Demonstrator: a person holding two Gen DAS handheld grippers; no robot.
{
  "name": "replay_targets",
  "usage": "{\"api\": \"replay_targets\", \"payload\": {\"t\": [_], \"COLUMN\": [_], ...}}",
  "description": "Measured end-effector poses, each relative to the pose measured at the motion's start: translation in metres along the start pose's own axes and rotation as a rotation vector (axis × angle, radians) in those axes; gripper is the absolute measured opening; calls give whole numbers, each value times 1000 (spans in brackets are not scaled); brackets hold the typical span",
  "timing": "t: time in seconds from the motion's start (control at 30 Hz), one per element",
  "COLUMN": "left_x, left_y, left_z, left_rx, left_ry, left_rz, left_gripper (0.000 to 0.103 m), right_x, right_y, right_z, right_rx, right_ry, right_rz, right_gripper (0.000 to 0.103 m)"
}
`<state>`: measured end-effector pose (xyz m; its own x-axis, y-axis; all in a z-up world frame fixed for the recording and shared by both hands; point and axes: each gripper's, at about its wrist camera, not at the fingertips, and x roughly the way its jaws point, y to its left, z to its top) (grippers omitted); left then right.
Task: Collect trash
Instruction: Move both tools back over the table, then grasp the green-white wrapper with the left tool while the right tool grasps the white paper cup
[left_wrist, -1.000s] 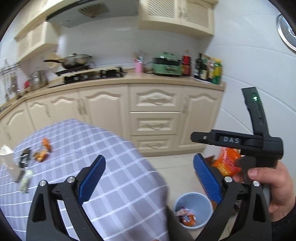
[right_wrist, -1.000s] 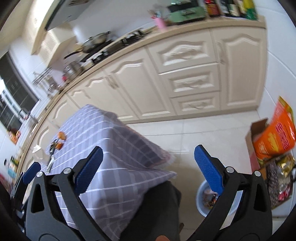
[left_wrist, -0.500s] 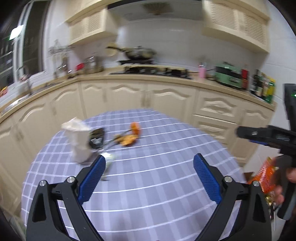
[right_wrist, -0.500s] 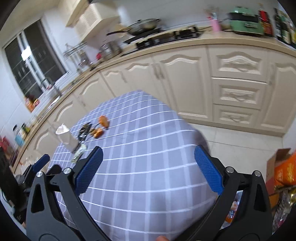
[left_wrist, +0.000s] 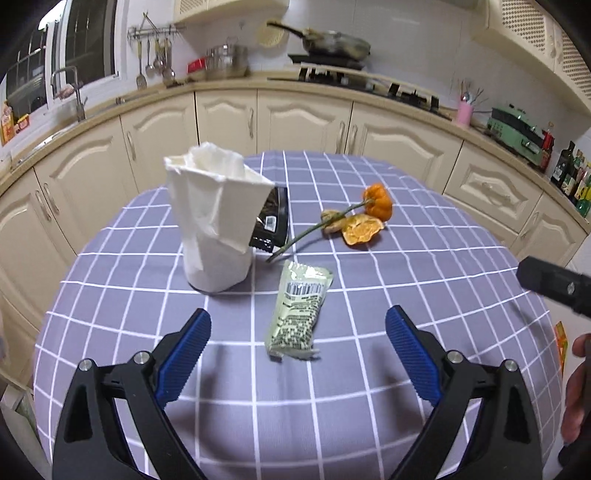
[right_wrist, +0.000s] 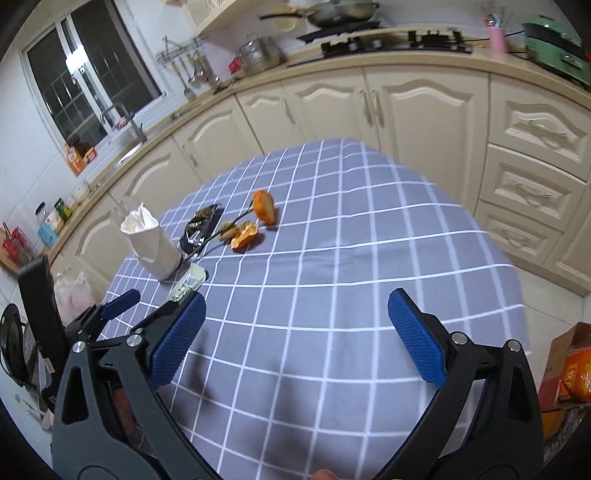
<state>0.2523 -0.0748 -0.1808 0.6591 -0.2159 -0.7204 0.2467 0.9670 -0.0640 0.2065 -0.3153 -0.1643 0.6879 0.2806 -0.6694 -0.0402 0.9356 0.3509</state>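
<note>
On the purple checked tablecloth (left_wrist: 424, 295) lies a pale green snack wrapper (left_wrist: 299, 312), just ahead of my open left gripper (left_wrist: 297, 354). Behind it stands a crumpled white paper bag (left_wrist: 214, 221), with a black wrapper (left_wrist: 271, 221) leaning at its right. An orange peel (left_wrist: 360, 229), a small orange fruit on a stem (left_wrist: 378, 201) and a brownish scrap (left_wrist: 332, 220) lie further back. My right gripper (right_wrist: 295, 343) hangs open and empty over the cloth (right_wrist: 351, 258); its view shows the paper bag (right_wrist: 153, 243), black wrapper (right_wrist: 201, 227), peel (right_wrist: 245, 234), fruit (right_wrist: 264, 210) and the left gripper (right_wrist: 118, 302).
Cream kitchen cabinets (left_wrist: 295, 122) curve round behind the table, with a stove and pan (left_wrist: 332, 40) on the counter. A hand (left_wrist: 576, 387) holds the other gripper's black body (left_wrist: 554, 284) at the right. An orange bag in a cardboard box (right_wrist: 569, 373) sits on the floor right of the table.
Both grippers have swung left, away from the floor and the blue bin, and now face the table. The left one has come close to the green wrapper. Both stayed open.
</note>
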Motion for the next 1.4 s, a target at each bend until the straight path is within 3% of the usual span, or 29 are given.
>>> {"api": "replay_targets", "payload": {"t": [0.1, 0.17, 0.2, 0.23, 0.3, 0.53, 0.77, 1.0, 1.03, 1.13, 1.4], "left_x": [20, 20, 21, 21, 17, -13, -45, -59, -61, -62, -70], "left_y": [1, 0, -1, 0, 3, 25, 75, 110, 112, 116, 113], "left_z": [1, 1, 1, 0, -3, -19, -36, -45, -46, -46, -51], "left_rx": [-4, 7, 24, 23, 16, -25, -170, -283, -294, -318, -325], "left_ry": [83, 78, 80, 78, 70, 9, -67, -120, -124, -136, -167], "left_rz": [-30, -24, -27, -34, -69, -75, -16, -11, -13, -20, -31], "left_gripper": [56, 39, 21, 18, 15, 14, 14, 14, 14, 14, 14], "right_x": [12, 19, 21, 24, 30, 51, 75, 116, 123, 138, 97], "right_y": [5, 9, 11, 14, 22, 60, 111, 161, 167, 172, 156], "right_z": [2, 4, 5, 6, 6, 1, 3, 17, 18, 20, 10], "right_rx": [-13, -17, -20, -24, -36, -99, -181, -257, -264, -247, -227], "right_ry": [18, 27, 30, 33, 41, 74, 89, 101, 105, 139, 85], "right_rz": [2, 9, 11, 15, 26, 91, 167, 198, 188, 193, 238], "right_gripper": [97, 97, 97, 97, 97, 97, 97, 96, 87, 36, 35]}}
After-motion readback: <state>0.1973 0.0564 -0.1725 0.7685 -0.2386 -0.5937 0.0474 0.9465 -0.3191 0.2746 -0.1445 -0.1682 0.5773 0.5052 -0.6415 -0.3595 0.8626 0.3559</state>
